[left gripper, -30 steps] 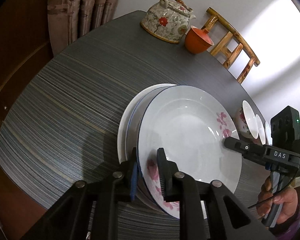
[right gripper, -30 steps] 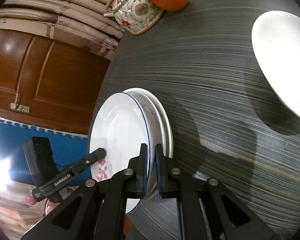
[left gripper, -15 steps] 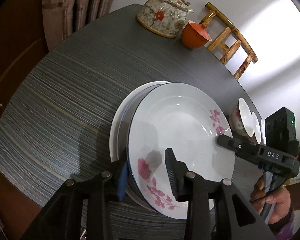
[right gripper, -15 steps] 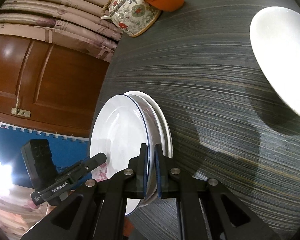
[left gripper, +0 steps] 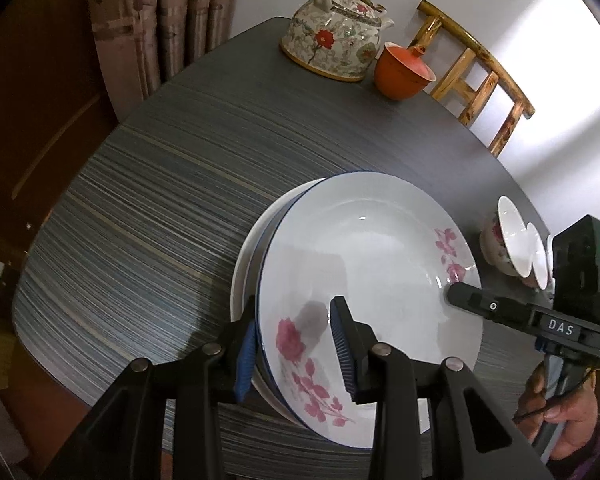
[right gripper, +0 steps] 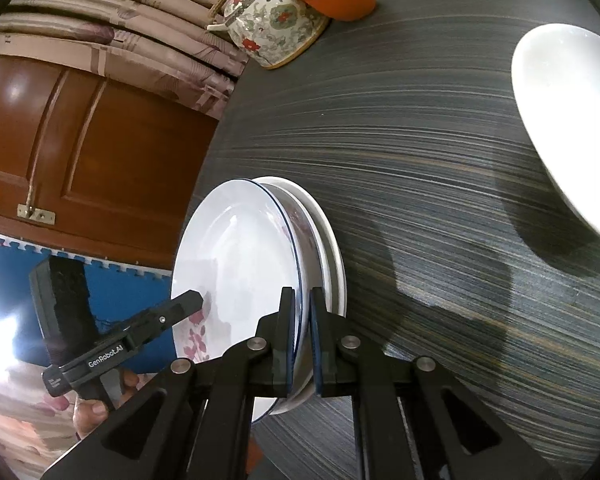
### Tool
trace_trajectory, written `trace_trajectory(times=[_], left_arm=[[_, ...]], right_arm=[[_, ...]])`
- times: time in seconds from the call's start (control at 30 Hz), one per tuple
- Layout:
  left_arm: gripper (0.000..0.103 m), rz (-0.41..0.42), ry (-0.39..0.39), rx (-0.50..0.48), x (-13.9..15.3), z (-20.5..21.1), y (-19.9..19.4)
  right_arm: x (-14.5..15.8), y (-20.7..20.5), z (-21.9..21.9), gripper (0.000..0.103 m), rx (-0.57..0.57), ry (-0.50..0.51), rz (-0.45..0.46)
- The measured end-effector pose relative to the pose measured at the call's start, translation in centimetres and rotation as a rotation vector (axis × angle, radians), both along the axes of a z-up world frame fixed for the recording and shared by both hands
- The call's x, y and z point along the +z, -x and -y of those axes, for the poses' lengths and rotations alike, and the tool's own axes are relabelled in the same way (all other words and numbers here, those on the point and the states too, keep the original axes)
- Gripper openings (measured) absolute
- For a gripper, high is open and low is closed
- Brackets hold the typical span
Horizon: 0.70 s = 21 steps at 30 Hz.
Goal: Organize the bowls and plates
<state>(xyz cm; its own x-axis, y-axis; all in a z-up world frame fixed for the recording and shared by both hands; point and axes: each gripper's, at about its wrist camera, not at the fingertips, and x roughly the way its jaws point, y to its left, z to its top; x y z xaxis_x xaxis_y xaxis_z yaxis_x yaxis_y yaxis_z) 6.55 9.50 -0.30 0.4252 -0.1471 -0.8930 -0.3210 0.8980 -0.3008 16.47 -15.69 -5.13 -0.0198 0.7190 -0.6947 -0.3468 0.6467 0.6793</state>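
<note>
A blue-rimmed floral plate [left gripper: 372,256] lies on top of a stack of white plates [left gripper: 248,264] on the dark striped table [left gripper: 160,184]. My left gripper [left gripper: 296,344] is open, its jaws straddling the plate's near rim without gripping. My right gripper [right gripper: 302,344] is shut on the far rim of the same plate [right gripper: 240,264]; it also shows in the left wrist view [left gripper: 456,294]. The left gripper's finger [right gripper: 180,306] shows over the plate in the right wrist view.
A floral teapot [left gripper: 332,40] and an orange cup [left gripper: 400,72] stand at the table's far edge by a wooden chair [left gripper: 480,80]. Small floral bowls [left gripper: 508,240] sit at the right. Another white plate [right gripper: 568,128] lies at the right. A wooden door [right gripper: 80,148] stands beyond.
My left gripper has opened and let go of the plate's near rim. The right gripper stays shut on the plate, which has settled onto the stack.
</note>
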Motion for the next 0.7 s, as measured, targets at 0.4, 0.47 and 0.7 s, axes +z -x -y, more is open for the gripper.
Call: trace_trajectory(times=[0.4,0.47,0.7], left_arm=[[0.042,0.020,0.053,0.039,-0.3,-0.4,0.1],[0.049,0.022,0.098,0.040,-0.5,-0.7,0.1],[0.055,0.018,0.343,0.090,-1.6,-3.2,0.6]], right_arm=[[0.3,0.2,-0.4,0.009,0.005,0.017,0.021],[0.3,0.2,-0.4,0.009,0.004,0.017,0.018],[0.3,0.1,-0.5,0.009,0.009,0.021,0.006]])
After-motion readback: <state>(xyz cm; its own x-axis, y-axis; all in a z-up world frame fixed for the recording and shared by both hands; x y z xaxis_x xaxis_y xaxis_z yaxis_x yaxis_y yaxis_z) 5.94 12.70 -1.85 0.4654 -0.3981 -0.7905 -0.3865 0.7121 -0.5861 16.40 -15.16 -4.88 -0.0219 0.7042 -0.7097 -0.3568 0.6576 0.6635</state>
